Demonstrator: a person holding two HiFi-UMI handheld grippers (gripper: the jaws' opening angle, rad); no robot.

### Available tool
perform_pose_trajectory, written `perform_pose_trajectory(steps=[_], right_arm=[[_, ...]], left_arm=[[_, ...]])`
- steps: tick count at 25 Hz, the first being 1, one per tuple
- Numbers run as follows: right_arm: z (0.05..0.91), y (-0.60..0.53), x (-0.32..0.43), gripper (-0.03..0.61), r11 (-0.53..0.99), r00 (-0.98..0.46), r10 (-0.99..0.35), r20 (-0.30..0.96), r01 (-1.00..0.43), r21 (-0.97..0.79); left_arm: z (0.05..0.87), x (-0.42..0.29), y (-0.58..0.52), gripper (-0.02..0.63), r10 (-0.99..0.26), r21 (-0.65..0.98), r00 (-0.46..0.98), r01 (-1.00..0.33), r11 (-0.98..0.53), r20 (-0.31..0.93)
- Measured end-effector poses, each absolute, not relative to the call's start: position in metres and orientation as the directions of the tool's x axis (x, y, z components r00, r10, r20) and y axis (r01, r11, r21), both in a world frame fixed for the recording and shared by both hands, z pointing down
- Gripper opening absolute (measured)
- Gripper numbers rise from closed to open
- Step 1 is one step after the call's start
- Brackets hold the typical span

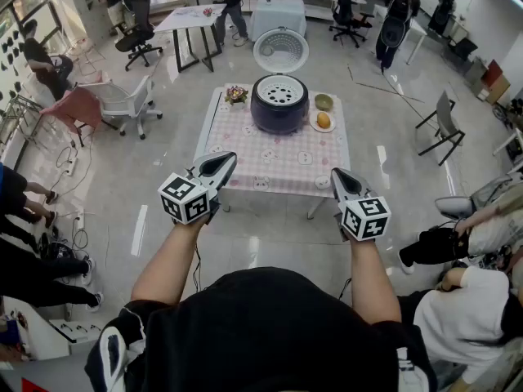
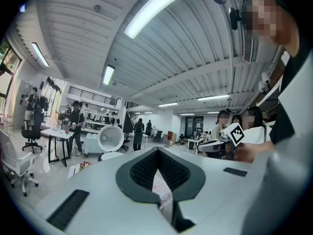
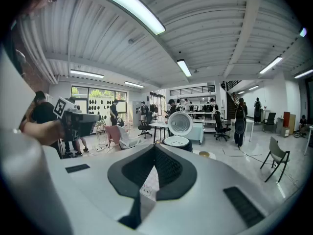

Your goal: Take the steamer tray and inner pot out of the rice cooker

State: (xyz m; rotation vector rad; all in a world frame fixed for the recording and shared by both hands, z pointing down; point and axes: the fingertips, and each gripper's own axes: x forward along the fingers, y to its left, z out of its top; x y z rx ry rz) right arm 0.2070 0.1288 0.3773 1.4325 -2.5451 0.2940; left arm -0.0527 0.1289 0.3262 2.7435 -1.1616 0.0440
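Both tongs pressed together, nothing pinched: left gripper (image 1: 222, 162) and right gripper (image 1: 338, 176) are held out short of the near edge of the table (image 1: 270, 168), well apart from the rice cooker (image 1: 279, 109). The cooker sits at the table's far side with its lid (image 1: 280, 51) open. The white perforated steamer tray (image 1: 280, 91) is seated in its top. The inner pot can't be seen under it.

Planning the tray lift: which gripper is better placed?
Left, narrowly: the left gripper sits slightly nearer the cooker; the right gripper would pass a plate. Both are shut, short of the table.
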Motion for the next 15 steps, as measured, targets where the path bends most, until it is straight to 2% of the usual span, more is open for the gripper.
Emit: perform_pose_trajectory(steps=[15], right_arm=[[0.371,0.112,0.226,0.008,0.499,-0.502,-0.832,0.236,-0.863,-0.077]], left_arm=[[0.334,-0.042,0.129,0.021,-0.735,0.170,0.672,-0.738,-0.653,0.089]])
